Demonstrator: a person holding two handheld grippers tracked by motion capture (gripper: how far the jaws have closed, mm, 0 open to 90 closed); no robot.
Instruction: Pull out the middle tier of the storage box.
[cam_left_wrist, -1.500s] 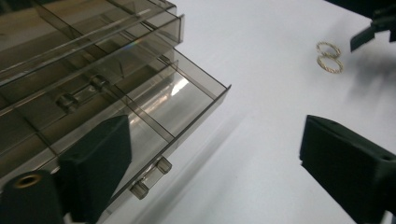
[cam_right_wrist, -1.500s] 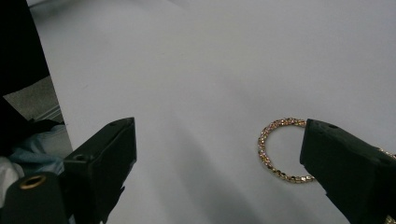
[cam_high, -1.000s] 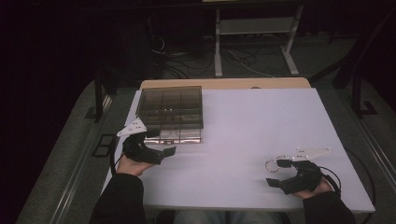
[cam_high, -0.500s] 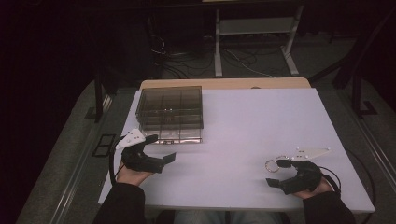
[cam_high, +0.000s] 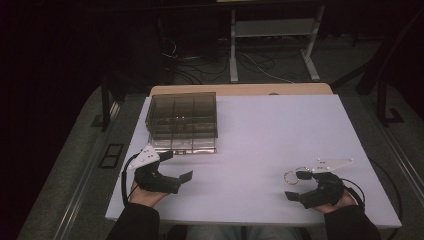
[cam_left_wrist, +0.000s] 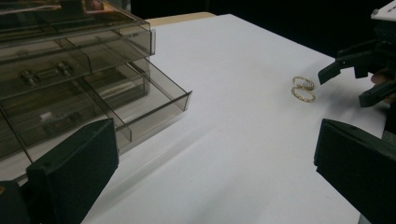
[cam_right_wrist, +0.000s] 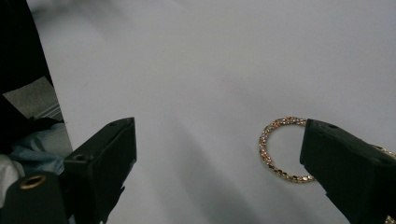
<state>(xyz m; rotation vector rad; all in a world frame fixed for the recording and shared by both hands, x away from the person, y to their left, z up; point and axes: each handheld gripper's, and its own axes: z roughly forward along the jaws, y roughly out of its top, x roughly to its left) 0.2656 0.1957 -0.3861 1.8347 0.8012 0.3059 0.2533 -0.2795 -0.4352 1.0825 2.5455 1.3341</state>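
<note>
at the near edge of the white counter (cam_high: 260, 150) two dark-sleeved forearms come in, each hand holding a black gripper. the right gripper (cam_high: 299, 186) rests low at the near right part of the counter, its jaws wide apart and pressing on nothing; a grey plate on top of it points away toward the right. just in front of its jaws lie the gold rings (cam_high: 291, 177), two small beaded hoops touching each other flat on the counter. in the right gripper view one ring (cam_right_wrist: 280, 149) lies between the two jaws, partly hidden behind one of them, and whether that jaw touches it cannot be told. the left gripper (cam_high: 176, 166) sits at the near left, its jaws also spread wide with nothing between them, pointing across the counter toward the right. in the left gripper view the rings (cam_left_wrist: 303, 88) lie well off on the bare counter, near the other gripper's jaws. beyond the left gripper, near it but apart, stands a smoky see-through drawer box (cam_high: 182, 117) with several compartments, its lowest drawer (cam_left_wrist: 135, 100) pulled out toward the near side; small items inside are too dim to name. past the counter's far edge a wooden strip shows, then a dark floor with cables (cam_high: 200, 65) and a pale metal frame (cam_high: 270, 35).
</note>
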